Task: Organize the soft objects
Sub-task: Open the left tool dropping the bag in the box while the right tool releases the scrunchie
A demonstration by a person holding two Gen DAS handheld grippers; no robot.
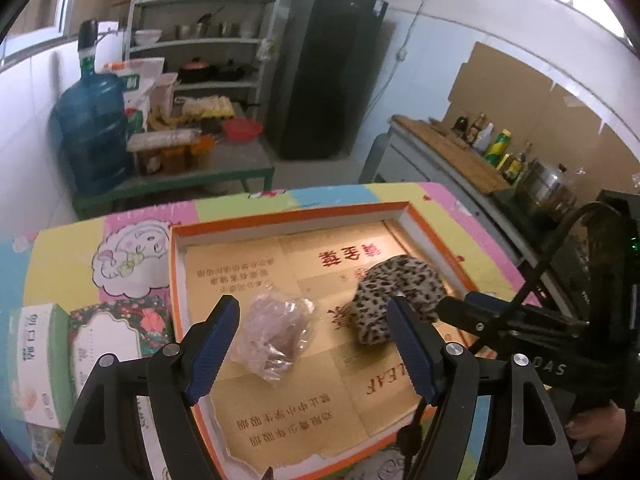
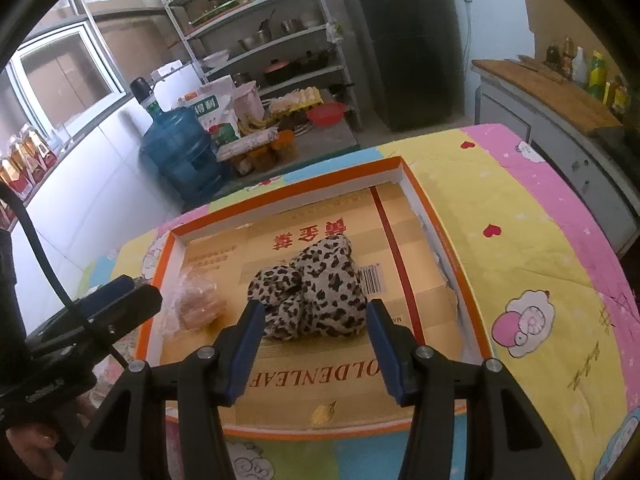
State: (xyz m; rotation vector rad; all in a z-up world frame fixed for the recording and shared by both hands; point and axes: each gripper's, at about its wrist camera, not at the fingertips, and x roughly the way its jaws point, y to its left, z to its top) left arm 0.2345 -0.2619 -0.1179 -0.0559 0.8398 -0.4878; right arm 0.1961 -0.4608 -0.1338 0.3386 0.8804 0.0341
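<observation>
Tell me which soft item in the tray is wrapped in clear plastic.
The pinkish bundle on the tray's left side, ahead of the left tool. The leopard-print cloth beside it is bare fabric.

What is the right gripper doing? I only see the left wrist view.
Observer: The right gripper is open, jaws either side of the leopard-print cloth's near edge, not closed on it.
Operator: Anything hidden behind the cloth?
Observer: A barcode on the cardboard liner, just right of the cloth.
Operator: Any room on that side?
Observer: Yes, bare cardboard runs to the right wall of the orange-rimmed box.
</observation>
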